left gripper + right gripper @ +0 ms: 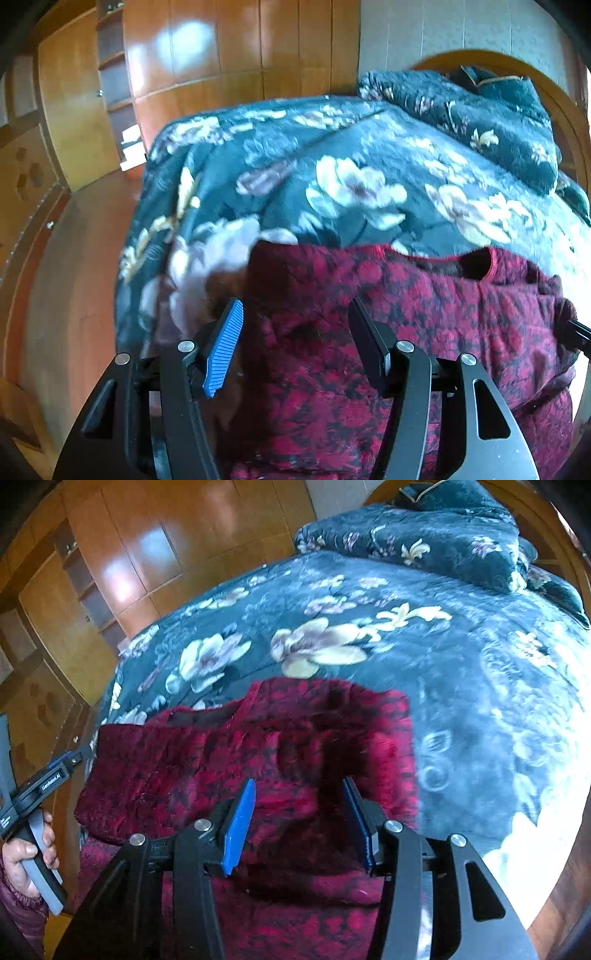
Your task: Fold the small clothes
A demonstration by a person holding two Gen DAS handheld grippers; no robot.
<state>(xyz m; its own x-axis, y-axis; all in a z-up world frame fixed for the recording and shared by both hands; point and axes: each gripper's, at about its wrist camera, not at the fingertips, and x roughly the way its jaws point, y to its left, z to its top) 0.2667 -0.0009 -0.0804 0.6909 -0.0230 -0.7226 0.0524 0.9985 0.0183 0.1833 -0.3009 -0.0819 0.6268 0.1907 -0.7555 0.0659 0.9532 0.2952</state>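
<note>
The garment point(388, 332) under both claws is deep red mottled with black blotches, its neckline trimmed in plain red. Beyond the claws, the blanket point(332, 155) is dark teal with cream and pale mauve flowers. The left claw point(295, 347) has one ribbed blue pad; its other looks black, perhaps shadowed.

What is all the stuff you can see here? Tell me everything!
Garment: one, red with dark pattern, spread on the bed near its edge.
Bedspread: one, dark teal with pale flowers, covering the bed.
Folded blanket: one, same dark floral, at the far end of the bed.
Wardrobe: one, glossy brown wood, beyond the bed.
Floor: brown, beside the bed.
Left gripper: one, black, blue pad, fingers open over the garment.
Right gripper: one, black, blue pads, fingers open over the garment.
Hand: one, holding the left gripper's handle.
</note>
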